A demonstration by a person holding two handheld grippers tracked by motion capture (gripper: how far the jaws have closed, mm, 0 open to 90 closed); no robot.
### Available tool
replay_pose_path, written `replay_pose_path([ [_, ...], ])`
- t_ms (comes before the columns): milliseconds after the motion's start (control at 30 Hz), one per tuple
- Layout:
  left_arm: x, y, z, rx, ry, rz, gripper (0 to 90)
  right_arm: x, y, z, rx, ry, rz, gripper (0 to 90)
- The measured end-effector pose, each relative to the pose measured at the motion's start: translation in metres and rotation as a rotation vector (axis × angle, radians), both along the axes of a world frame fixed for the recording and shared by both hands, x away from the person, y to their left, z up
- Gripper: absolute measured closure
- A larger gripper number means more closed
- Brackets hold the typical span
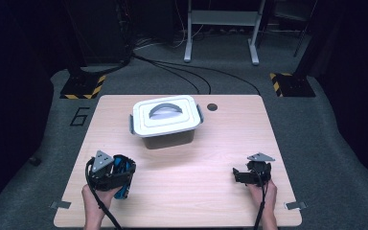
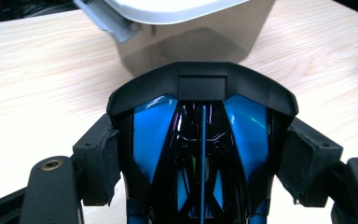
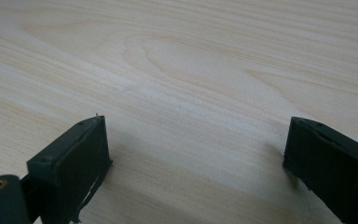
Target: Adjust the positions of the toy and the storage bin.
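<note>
**Left gripper loaded, box ahead**

Noted left gripper near the front left edge of the table, clamped on a black-and-blue gadget. Pads pressed against both flanks of the gadget in the left gripper view; jaws partly spread around its width, not slack. Gadget seen as a glossy blue shell with a black frame and a black cap at the far end (exact kind not identifiable). Long axis ran straight along the jaws, pointing away from the hand.

Box stood at the middle rear of the table, white lid shut, grey handle lying flat on top, grey clasps at both ends. From the held gadget, box lay ahead and somewhat to the right, well apart in the high view; long side roughly across the table. In the left gripper view, box wall sat directly beyond the gadget's tip, so the axis already aimed at it.

Right gripper rested near the front right edge, jaws wide apart, nothing between them, bare wood beneath in the right gripper view.

Judged: both grippers about equally far from the box. Lid closed, so likely opening needed before any stowing (free right gripper the obvious candidate).
</note>
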State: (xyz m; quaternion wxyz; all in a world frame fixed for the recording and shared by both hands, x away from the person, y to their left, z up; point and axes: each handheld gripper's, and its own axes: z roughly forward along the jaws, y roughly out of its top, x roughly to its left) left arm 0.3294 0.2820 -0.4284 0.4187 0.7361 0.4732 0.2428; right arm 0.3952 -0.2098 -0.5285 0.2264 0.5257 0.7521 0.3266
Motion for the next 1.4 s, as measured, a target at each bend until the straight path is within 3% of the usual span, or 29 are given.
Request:
replay_pose_path([
  [267, 0.0, 0.02, 0.005, 0.03, -0.002, 0.048, 25.3, 0.0, 0.0, 0.0, 0.0, 0.0, 0.0, 5.5],
  [467, 0.006, 0.033, 0.004, 0.091, 0.021, 0.086, 25.2, 0.0, 0.0, 0.0, 0.0, 0.001, 0.0, 5.6],
  [733, 0.013, 0.039, -0.004, 0.125, 0.064, 0.107, 25.2, 0.0, 0.0, 0.0, 0.0, 0.001, 0.0, 5.5],
  [833, 0.015, 0.039, -0.009, 0.131, 0.063, 0.121, 25.2, 0.0, 0.0, 0.0, 0.0, 0.0, 0.0, 5.6],
  [900, 0.017, 0.04, -0.01, 0.14, 0.087, 0.112, 25.2, 0.0, 0.0, 0.0, 0.001, 0.0, 0.001, 5.6],
  [933, 0.019, 0.039, -0.012, 0.14, 0.079, 0.116, 25.2, 0.0, 0.0, 0.0, 0.001, 0.0, 0.001, 5.5],
  [1233, 0.042, 0.037, -0.023, 0.161, 0.143, 0.107, 25.1, 0.0, 0.0, 0.0, 0.001, 0.001, 0.001, 5.6],
  [1400, 0.058, 0.036, -0.031, 0.173, 0.195, 0.1, 25.1, 0.0, 0.0, 0.0, 0.001, 0.0, 0.0, 5.6],
])
